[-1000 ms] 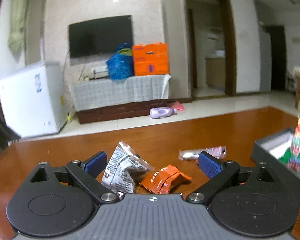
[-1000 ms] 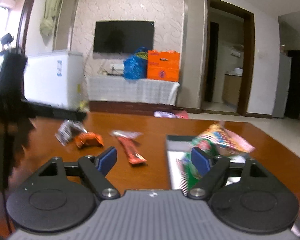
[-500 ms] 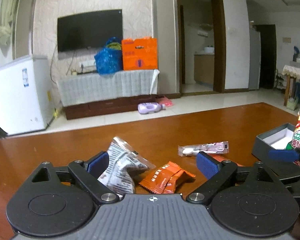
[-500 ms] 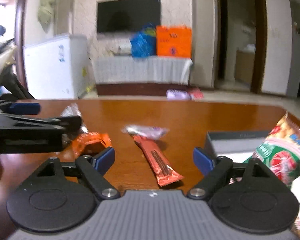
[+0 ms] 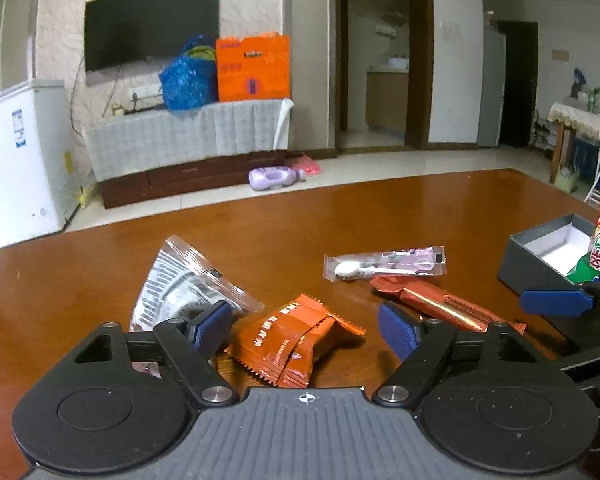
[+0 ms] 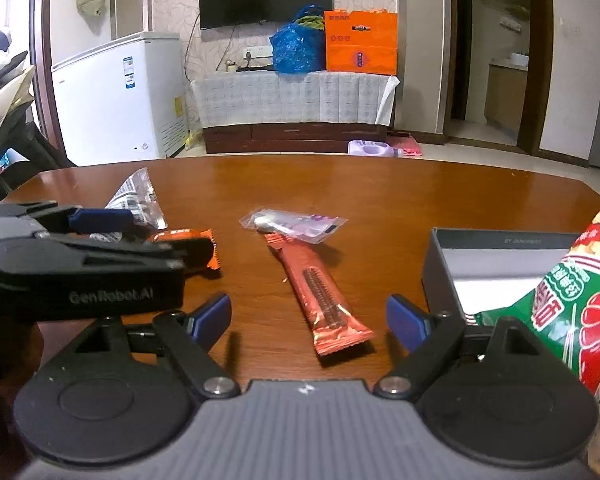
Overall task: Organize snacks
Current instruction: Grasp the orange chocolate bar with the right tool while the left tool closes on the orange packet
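In the left wrist view my left gripper [image 5: 304, 330] sits low over an orange snack packet [image 5: 296, 340]. Its jaws are closing with the packet between them, but the pads stand clear of it. A silver packet [image 5: 180, 284] lies against its left finger. My right gripper [image 6: 308, 320] is open, and the near end of a red-brown bar [image 6: 320, 292] lies between its fingers. A clear purple-printed packet [image 6: 296, 224] rests on the bar's far end. To the right, a green and red crisp bag [image 6: 572, 300] leans in a grey box [image 6: 436, 264].
Everything lies on a brown wooden table [image 6: 380, 192] whose far edge curves across the view. The left gripper's black body fills the left side of the right wrist view. Beyond the table stand a white freezer [image 6: 116, 96] and a covered TV bench [image 6: 292, 96].
The left gripper came forward and down over the orange packet, and its jaws narrowed. The right gripper swung left from the box and crisp bag to the red-brown bar.
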The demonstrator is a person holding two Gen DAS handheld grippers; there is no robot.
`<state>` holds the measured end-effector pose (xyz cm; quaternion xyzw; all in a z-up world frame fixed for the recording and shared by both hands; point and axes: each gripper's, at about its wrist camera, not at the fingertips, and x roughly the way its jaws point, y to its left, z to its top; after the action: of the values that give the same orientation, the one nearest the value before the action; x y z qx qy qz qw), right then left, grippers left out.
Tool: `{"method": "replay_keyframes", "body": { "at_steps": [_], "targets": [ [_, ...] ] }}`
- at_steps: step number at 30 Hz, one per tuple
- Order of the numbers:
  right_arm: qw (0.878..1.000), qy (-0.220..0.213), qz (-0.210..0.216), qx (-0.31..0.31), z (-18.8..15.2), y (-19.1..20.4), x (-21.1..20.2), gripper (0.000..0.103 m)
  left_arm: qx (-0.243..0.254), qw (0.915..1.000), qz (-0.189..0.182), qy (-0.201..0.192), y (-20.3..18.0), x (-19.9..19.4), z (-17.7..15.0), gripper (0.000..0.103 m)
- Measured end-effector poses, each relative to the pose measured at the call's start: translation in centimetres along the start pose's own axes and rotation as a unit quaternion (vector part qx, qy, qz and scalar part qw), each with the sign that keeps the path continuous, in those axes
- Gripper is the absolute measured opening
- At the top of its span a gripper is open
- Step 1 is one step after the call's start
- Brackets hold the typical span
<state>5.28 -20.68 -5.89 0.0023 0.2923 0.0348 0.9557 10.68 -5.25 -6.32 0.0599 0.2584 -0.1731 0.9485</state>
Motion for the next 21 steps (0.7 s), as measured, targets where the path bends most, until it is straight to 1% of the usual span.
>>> {"method": "replay_keyframes", "body": {
  "at_steps": [4, 8, 13, 18, 21],
  "targets": [
    [1.0, 0.005, 0.006, -0.005, 0.1, 0.2, 0.4, 0.086, -0.003, 0.9999, -0.005, 0.014, 0.1, 0.7, 0.1, 0.08],
    [1.0, 0.012, 0.001, -0.016, 0.4, 0.8, 1.0, 0.086, -0.02, 0.9992, -0.006, 0.034, 0.7, 1.4, 0.4, 0.081],
    [1.0, 0.01, 0.0, -0.012, 0.5, 0.8, 1.5, 0.086, -0.031, 0.9987, -0.008, 0.039, 1.4, 1.5, 0.4, 0.081],
    [1.0, 0.011, 0.002, -0.014, 0.5, 0.6, 1.6, 0.086, -0.038, 0.9982, -0.011, 0.045, 1.3, 1.4, 0.4, 0.076],
    [1.0, 0.012, 0.005, -0.018, 0.6, 0.7, 1.6, 0.086, -0.033, 0.9984, -0.008, 0.046, 1.2, 1.3, 0.4, 0.076]
  ]
}}
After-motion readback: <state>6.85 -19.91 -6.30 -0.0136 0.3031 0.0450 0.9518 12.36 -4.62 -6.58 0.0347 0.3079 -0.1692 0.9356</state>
